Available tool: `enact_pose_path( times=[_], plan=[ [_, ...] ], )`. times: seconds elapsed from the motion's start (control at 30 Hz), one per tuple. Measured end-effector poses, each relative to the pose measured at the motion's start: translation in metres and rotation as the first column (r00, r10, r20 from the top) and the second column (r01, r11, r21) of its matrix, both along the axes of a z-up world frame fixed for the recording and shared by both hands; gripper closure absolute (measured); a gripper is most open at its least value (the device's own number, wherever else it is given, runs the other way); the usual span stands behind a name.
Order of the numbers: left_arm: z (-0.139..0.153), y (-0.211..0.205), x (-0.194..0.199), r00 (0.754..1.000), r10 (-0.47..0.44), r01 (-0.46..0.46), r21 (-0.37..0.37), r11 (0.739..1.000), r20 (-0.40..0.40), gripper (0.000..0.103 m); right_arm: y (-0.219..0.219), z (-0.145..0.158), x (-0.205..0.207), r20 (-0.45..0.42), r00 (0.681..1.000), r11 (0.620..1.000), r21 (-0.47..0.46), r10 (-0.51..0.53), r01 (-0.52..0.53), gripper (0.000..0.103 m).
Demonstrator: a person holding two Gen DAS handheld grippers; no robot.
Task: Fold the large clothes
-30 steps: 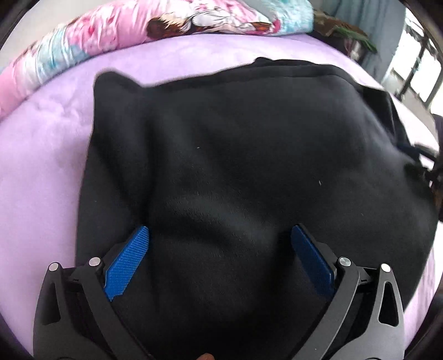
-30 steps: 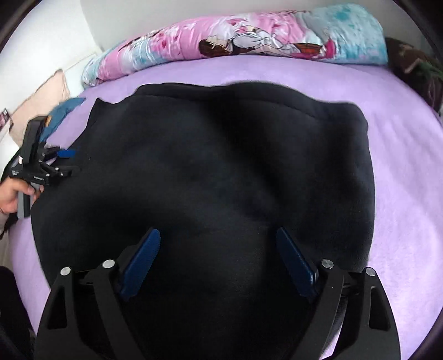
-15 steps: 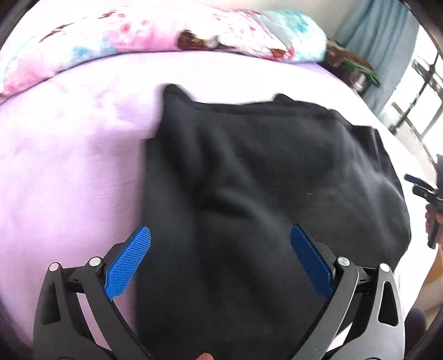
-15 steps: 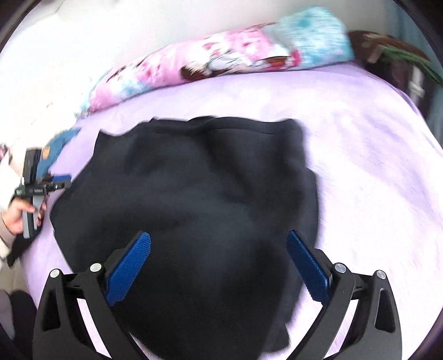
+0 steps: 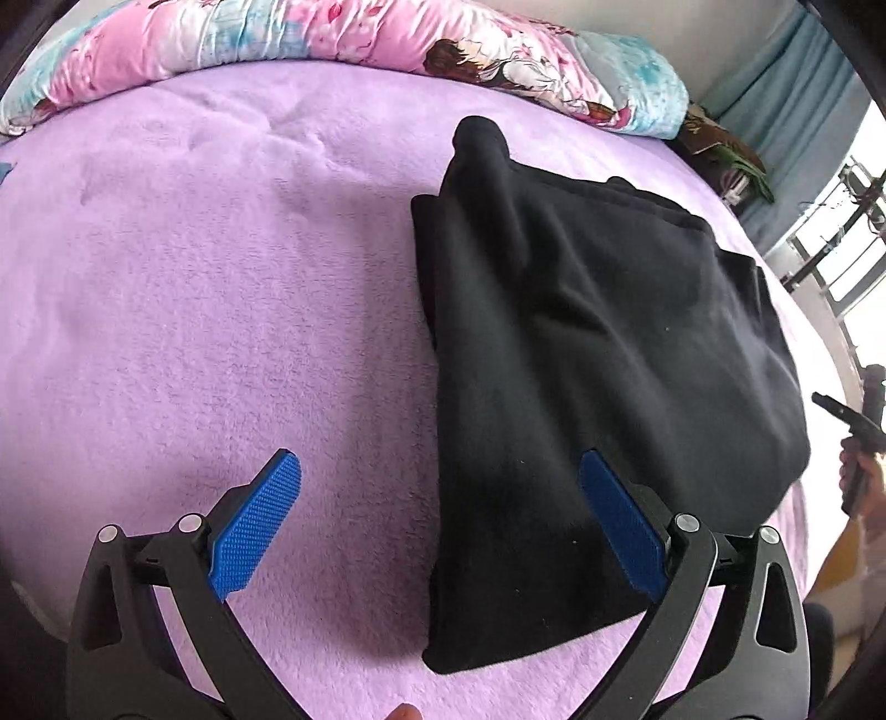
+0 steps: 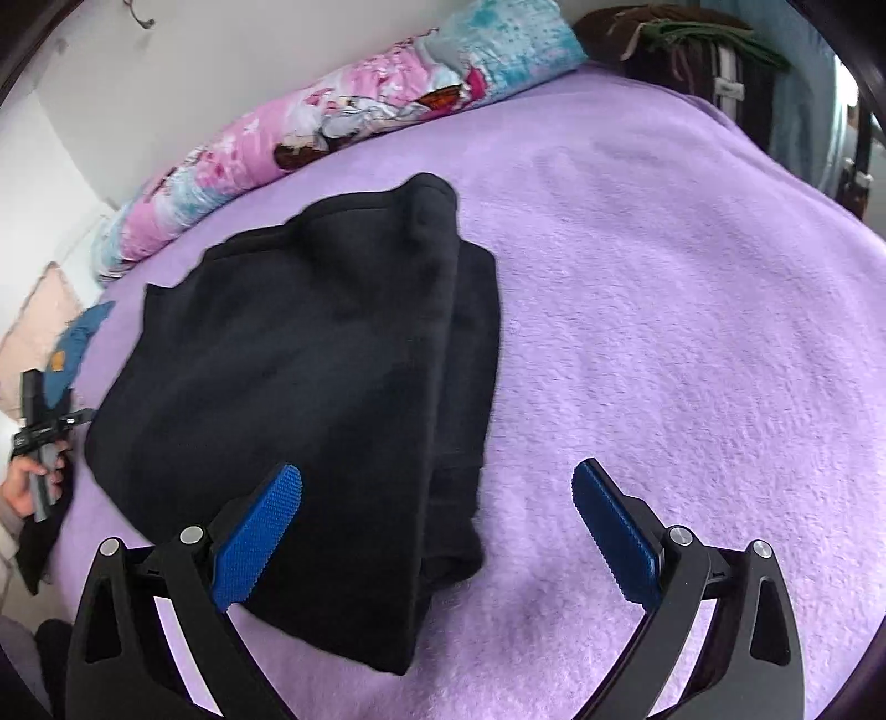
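folded black garment (image 5: 598, 354) on bed

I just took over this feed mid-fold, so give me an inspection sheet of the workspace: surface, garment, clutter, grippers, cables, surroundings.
Surface: lilac fleece bedcover, lightly rumpled.
Job's things: black garment lies folded in a thick stack, one bunched corner poking out at the far end.
Clutter: pink patterned pillow along the far edge; blue item at the bed's side.
Grippers: left gripper open, holding nothing; right gripper open, its jaws just opened wider, nothing between the pads.
Cables: nothing seen.
Surroundings: blue curtain, dark clothes pile, white wall.
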State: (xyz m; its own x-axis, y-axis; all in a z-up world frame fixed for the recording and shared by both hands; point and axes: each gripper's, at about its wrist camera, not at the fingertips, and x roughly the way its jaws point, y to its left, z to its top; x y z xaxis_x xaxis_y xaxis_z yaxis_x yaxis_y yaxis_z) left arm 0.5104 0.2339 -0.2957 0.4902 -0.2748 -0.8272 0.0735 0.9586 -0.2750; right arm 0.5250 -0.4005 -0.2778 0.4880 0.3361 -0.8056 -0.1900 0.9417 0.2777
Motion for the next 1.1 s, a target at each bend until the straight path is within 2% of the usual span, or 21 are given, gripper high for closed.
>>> enact_pose_path(
  times=[0.07, 0.2, 0.37, 0.4, 0.57, 0.9, 1.0, 1.1],
  plan=[
    [-0.002, -0.001, 0.003, 1.000, -0.006, 0.006, -0.023, 1.000, -0.005, 0.006, 0.004, -0.002, 0.003, 0.007, 1.000, 1.000, -0.014, -0.004, 0.004, 0.006],
    [-0.009, -0.007, 0.014, 1.000, -0.003, 0.003, -0.013, 1.000, -0.023, 0.006, 0.014, -0.006, 0.007, 0.022, 1.000, 0.999, -0.032, -0.009, 0.009, 0.006],
    [-0.018, -0.010, 0.025, 0.998, -0.045, 0.041, -0.090, 0.995, -0.050, 0.006, 0.026, -0.017, 0.014, 0.027, 0.999, 0.996, -0.082, 0.021, -0.018, 0.006],
    [-0.020, -0.011, 0.027, 0.997, -0.053, 0.049, -0.087, 0.995, -0.052, 0.006, 0.027, -0.019, 0.015, 0.026, 0.999, 0.996, -0.089, 0.030, -0.027, 0.006],
    [-0.030, -0.023, 0.043, 0.995, -0.078, 0.075, -0.049, 0.996, -0.066, 0.006, 0.025, -0.029, 0.026, 0.014, 1.000, 0.998, -0.063, 0.017, -0.016, 0.006],
    [-0.035, -0.024, 0.065, 0.987, -0.123, 0.114, -0.085, 0.990, -0.102, 0.005, 0.025, -0.041, 0.031, 0.017, 1.000, 0.999, -0.045, 0.022, -0.021, 0.006],
    [-0.036, -0.024, 0.072, 0.984, -0.136, 0.126, -0.090, 0.988, -0.112, 0.005, 0.021, -0.044, 0.033, 0.003, 1.000, 1.000, -0.008, 0.014, -0.014, 0.006],
    [-0.038, -0.022, 0.078, 0.984, -0.132, 0.120, -0.107, 0.987, -0.119, 0.005, 0.014, -0.051, 0.036, -0.026, 1.000, 0.998, 0.068, 0.002, 0.000, 0.006]
  ],
)
